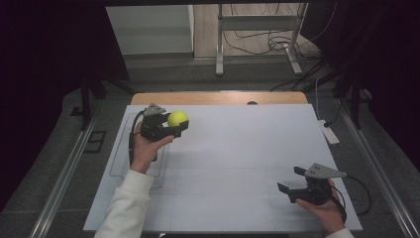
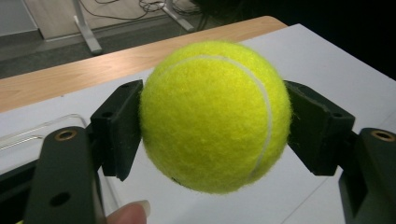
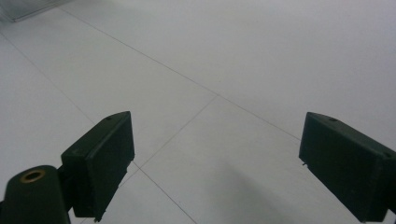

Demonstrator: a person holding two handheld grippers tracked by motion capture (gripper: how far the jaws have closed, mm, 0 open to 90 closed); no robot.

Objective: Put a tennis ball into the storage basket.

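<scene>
A yellow-green tennis ball (image 1: 178,118) (image 2: 215,116) sits clamped between the black jaws of my left gripper (image 1: 178,124) (image 2: 215,126), which is shut on it and holds it above the white table sheet (image 1: 237,148) at the back left. The pads (image 2: 119,126) press on both sides of the ball. At the front right of the table, my right gripper (image 1: 289,181) (image 3: 217,163) is open, its jaws wide apart with only bare white surface between them.
A clear plastic tray (image 1: 121,163) lies on the table's left edge under my left forearm. A wooden table edge (image 1: 218,97) runs along the back. A white remote-like device (image 1: 329,133) rests off the right side. Metal stand legs (image 1: 219,49) and cables stand on the floor beyond.
</scene>
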